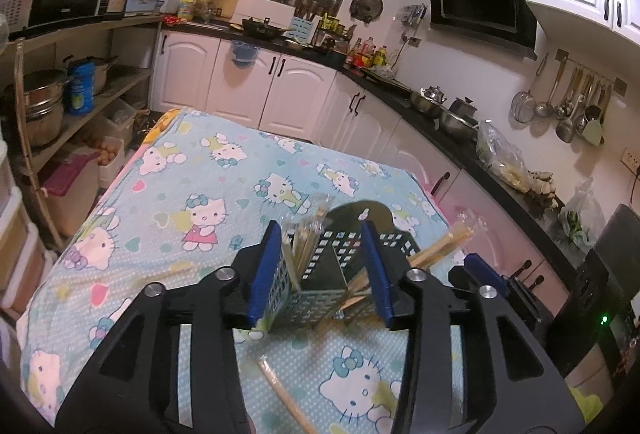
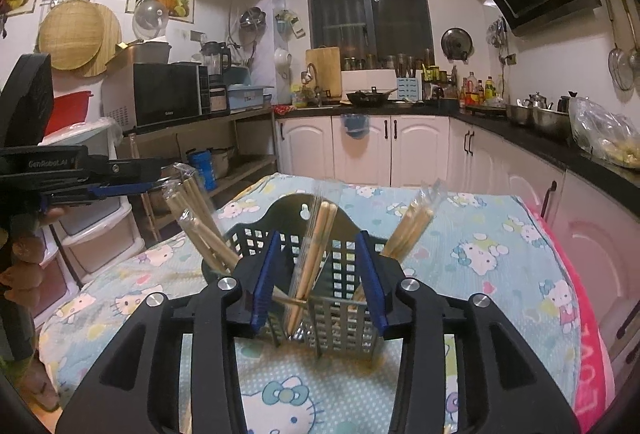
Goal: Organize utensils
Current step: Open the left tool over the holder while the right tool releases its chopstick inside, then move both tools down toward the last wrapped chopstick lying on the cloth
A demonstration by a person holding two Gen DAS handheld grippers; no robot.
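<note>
- Left gripper (image 1: 320, 274): blue fingers spread wide, nothing between the pads; the basket sits in the gap but no contact visible.
- Right gripper (image 2: 320, 282): jaws likewise parted, holding nothing; centre of basket framed between its fingers.
- Utensil basket (image 2: 344, 274): dark perforated plastic caddy w/ arched back plate and hang hole, upright on the tablecloth (image 2: 480, 234), straight ahead of right gripper, just past its fingertips. It shows again in the left cam (image 1: 320, 266), seen from a corner, between the left fingers.
- Wrapped chopsticks, centre pair (image 2: 316, 246): clear sleeve, stands near upright in basket's middle section, between right gripper's fingers.
- Wrapped chopsticks, right bundle (image 2: 412, 226): leans out to the right of right gripper's right finger, lower ends in basket.
- Wrapped chopsticks, left bundle (image 2: 200, 222): leans out left of right gripper's left finger, tips near left gripper's body, which shows at the left edge of the right cam (image 2: 120, 188).
- Loose wrapped chopstick (image 1: 284, 394): lies flat on the cloth, below the left gripper's fingers, nearer the camera than the basket, outside it.
- In left cam, another bundle (image 1: 440, 246) pokes out beyond left gripper's right finger, toward right gripper's blue finger (image 1: 484, 270).
- Bkgd: counter (image 2: 540, 142) far ahead and right, microwave (image 2: 168, 94) far left.
</note>
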